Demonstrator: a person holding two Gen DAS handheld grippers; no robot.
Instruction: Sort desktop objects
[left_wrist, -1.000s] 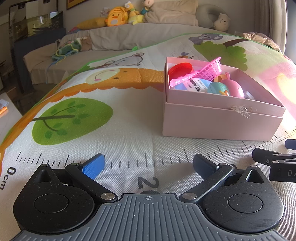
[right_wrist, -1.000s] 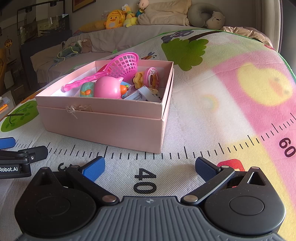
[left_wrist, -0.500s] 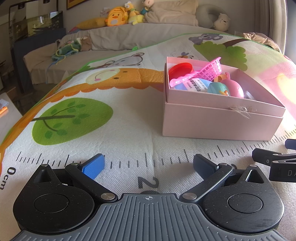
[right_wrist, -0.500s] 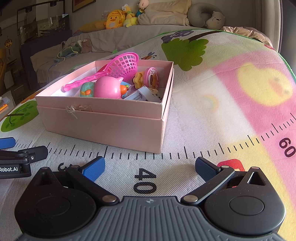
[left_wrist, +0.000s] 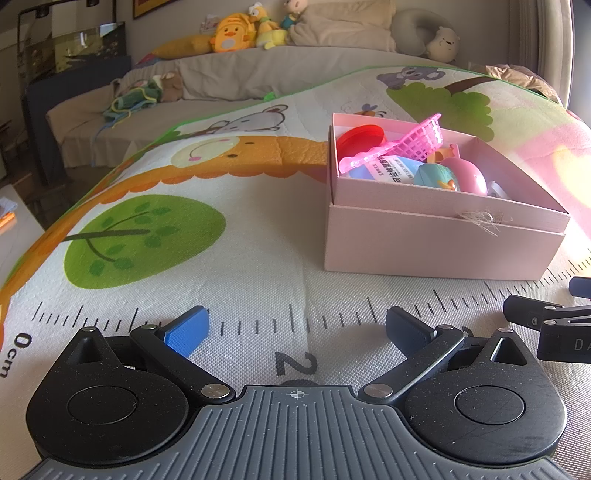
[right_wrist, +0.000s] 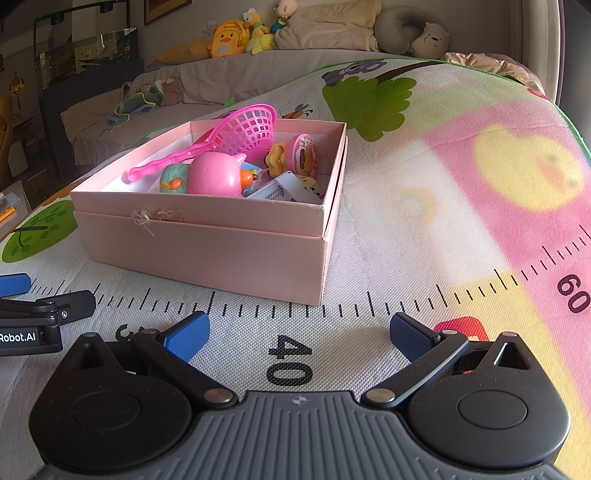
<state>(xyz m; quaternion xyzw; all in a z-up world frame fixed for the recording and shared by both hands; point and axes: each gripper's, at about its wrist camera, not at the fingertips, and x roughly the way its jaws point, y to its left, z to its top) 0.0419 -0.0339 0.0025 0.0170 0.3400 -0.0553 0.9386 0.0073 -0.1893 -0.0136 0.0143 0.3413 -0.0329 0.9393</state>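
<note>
Two hand-held grippers are resting low on a cartoon play mat (left_wrist: 258, 229) printed with a ruler scale, both facing a pink box (right_wrist: 207, 247) already filled with toys. The left gripper (left_wrist: 295, 328) is sitting with its jaws spread wide and nothing between them; the right gripper (right_wrist: 299, 328) is likewise gaping and empty. The box is lying ahead and to the right of the left gripper, ahead and slightly left of the right one, well beyond the fingertips of both.

Inside, a pink toy net (right_wrist: 236, 136) is leaning over the heap, its handle running toward the box's left-hand wall as the right gripper sees it, its basket end raised toward the far wall. A round pink toy (right_wrist: 216, 175) is sitting near the front wall beside a small teal toy (right_wrist: 171, 181).

These playthings are probably light, hard plastic: smooth and apt to slip, so the net's thin handle looks the surest place to pinch. The cardboard box would likely flex if squeezed on one wall. No loose items are showing on the mat, suggesting the sorting is nearly or fully done.
</note>
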